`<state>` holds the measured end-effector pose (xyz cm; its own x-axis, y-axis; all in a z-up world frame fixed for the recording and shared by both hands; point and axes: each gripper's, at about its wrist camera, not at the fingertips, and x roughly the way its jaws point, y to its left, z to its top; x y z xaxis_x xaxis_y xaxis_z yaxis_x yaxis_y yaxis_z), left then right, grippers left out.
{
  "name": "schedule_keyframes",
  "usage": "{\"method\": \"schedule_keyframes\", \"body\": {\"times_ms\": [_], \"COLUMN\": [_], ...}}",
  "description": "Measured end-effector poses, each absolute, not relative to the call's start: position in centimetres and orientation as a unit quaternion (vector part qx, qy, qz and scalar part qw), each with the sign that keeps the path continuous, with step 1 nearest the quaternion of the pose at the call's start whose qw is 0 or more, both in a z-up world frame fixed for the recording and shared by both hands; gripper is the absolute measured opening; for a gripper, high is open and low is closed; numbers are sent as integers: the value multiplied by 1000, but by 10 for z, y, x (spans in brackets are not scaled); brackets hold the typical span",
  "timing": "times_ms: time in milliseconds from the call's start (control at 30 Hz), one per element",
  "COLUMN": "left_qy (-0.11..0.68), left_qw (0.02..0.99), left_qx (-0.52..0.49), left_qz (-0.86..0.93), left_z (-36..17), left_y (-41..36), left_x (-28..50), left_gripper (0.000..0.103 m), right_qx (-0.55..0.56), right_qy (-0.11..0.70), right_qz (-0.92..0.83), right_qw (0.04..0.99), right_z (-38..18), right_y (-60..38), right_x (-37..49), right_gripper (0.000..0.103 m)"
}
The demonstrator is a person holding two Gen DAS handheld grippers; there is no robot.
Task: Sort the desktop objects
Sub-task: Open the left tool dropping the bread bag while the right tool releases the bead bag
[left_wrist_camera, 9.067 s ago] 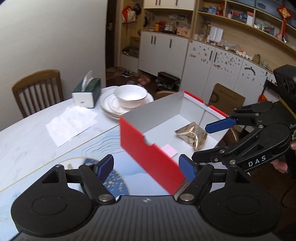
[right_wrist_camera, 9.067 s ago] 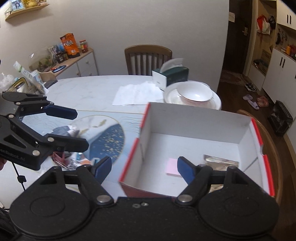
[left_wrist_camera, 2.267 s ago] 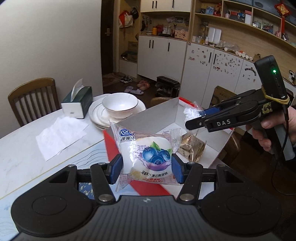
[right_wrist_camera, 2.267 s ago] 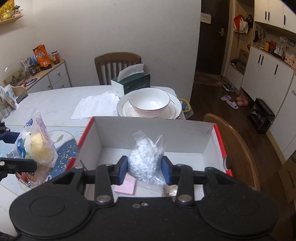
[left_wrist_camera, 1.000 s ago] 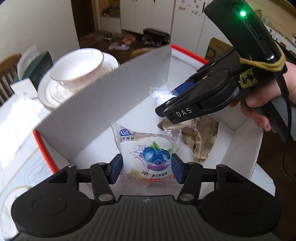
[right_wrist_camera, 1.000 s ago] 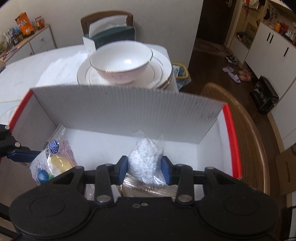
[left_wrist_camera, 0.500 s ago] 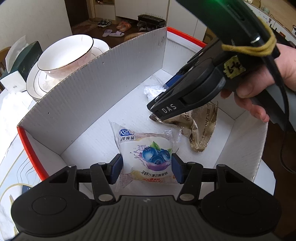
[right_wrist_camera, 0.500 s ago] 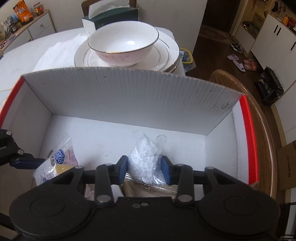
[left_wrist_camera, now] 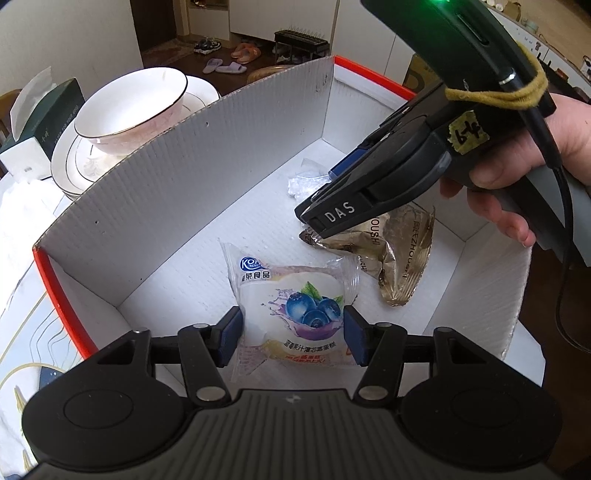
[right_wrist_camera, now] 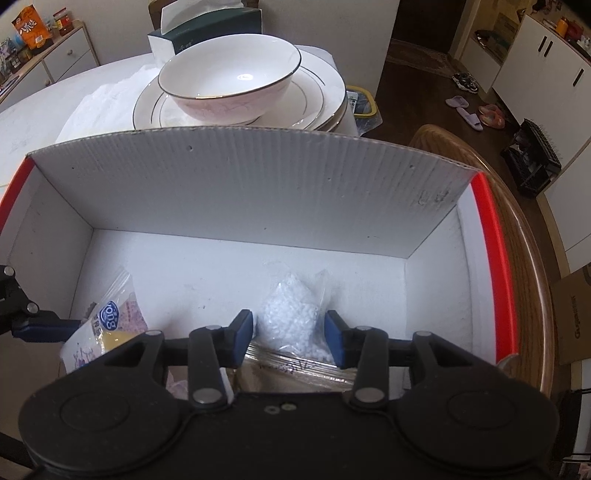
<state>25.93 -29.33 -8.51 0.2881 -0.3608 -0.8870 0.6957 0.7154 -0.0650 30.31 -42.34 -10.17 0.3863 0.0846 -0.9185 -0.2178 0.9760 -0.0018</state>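
Both grippers reach down into the red-edged white cardboard box. Between the blue pads of my left gripper is a blueberry cake packet; the jaws are opening, but the pads still touch its wrapper. In the right wrist view, my right gripper is opening around a clear bag of white beads that rests on the box floor, a slim gap on each side. A gold foil packet lies under the right gripper, which a person's hand holds.
Just behind the box's far wall, a white bowl stands on stacked plates. Farther back are a green tissue box and white paper napkins. A wooden chair back curves along the box's right side.
Both grippers have sunk deeper into the box with their packets. The right pads have spread away from the bead bag. The left pads have widened only slightly.
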Motion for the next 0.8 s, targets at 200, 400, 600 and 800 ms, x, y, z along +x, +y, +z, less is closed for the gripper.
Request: {"method": "schedule_keyframes", "body": {"times_ms": [200,400,600,800], "left_qy": [486,478,472,460], "left_qw": [785,788,795,805], "left_qx": [170,161,152,144], "left_qz": [-345,-352,-349,-347], "left_z": [-82,-74,-66,-58], "left_y": [-291,-286,-279,-271], "left_x": [253,247,241,233], "left_gripper": [61,65,70,70], "right_qx": [-53,-49,-41,-34], "right_qy": [536,529,517,504], "right_qz": [95,94,97,104], "right_qw": [837,842,850,857], "right_z": [-92,-84,-71,-55], "right_y": [-430,-435,-437,-438], "right_x": [298,285,269,253], "right_gripper": [52,57,63,63]}}
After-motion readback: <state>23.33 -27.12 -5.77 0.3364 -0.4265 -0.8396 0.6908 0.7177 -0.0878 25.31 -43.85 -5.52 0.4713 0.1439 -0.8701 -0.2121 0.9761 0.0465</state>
